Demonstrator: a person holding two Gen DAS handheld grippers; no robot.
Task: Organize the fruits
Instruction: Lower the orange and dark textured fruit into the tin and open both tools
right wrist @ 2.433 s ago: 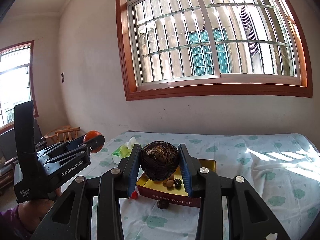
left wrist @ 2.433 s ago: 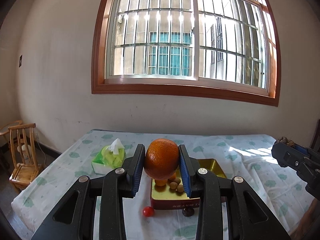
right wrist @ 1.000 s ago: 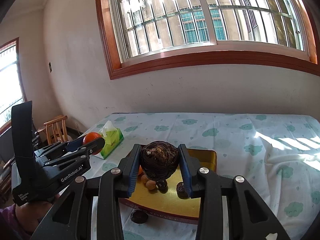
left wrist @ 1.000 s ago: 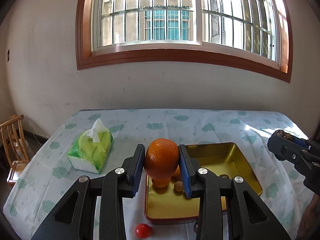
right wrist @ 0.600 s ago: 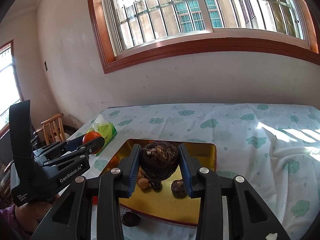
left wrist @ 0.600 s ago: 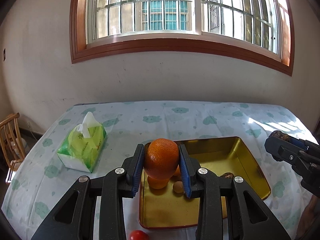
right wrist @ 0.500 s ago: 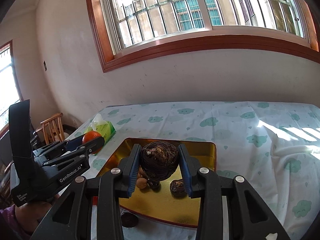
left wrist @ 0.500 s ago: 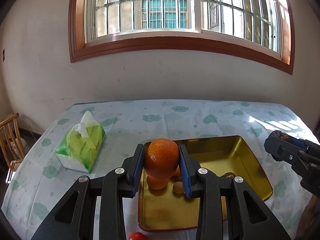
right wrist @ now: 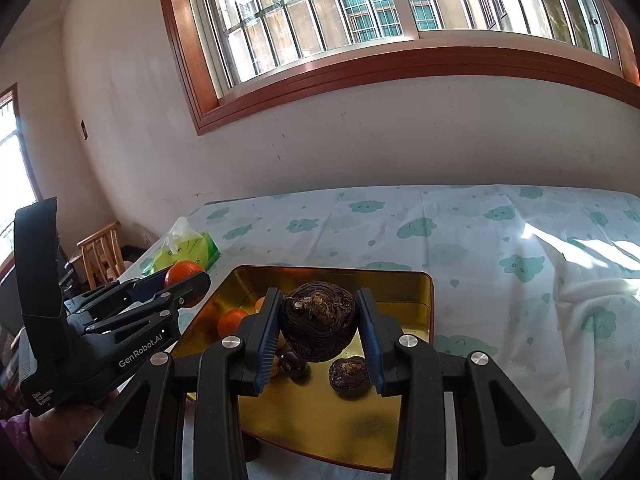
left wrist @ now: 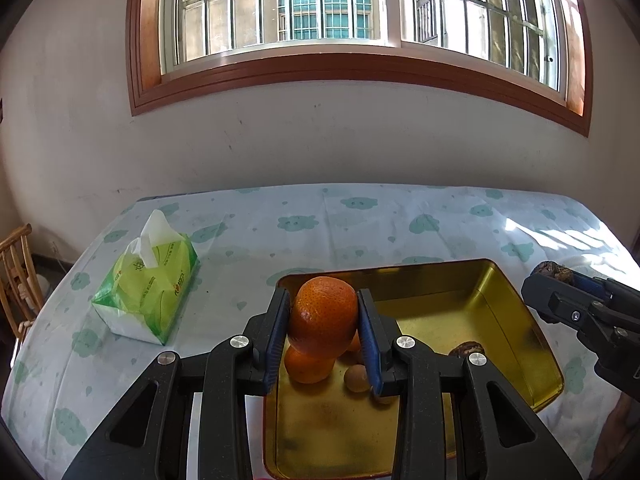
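Over the gold tin, my left gripper clamped an orange and my right gripper clamped a dark brown fruit. Placing step, I judged; next, lower both and release inside.

A green tissue pack sits on the left side of the bed, a white sheet poking up from its top. The bedsheet is pale with green cloud prints, sunlight striking its right side. Behind, a wood-framed barred window tops the white wall. A wooden chair stands far left.
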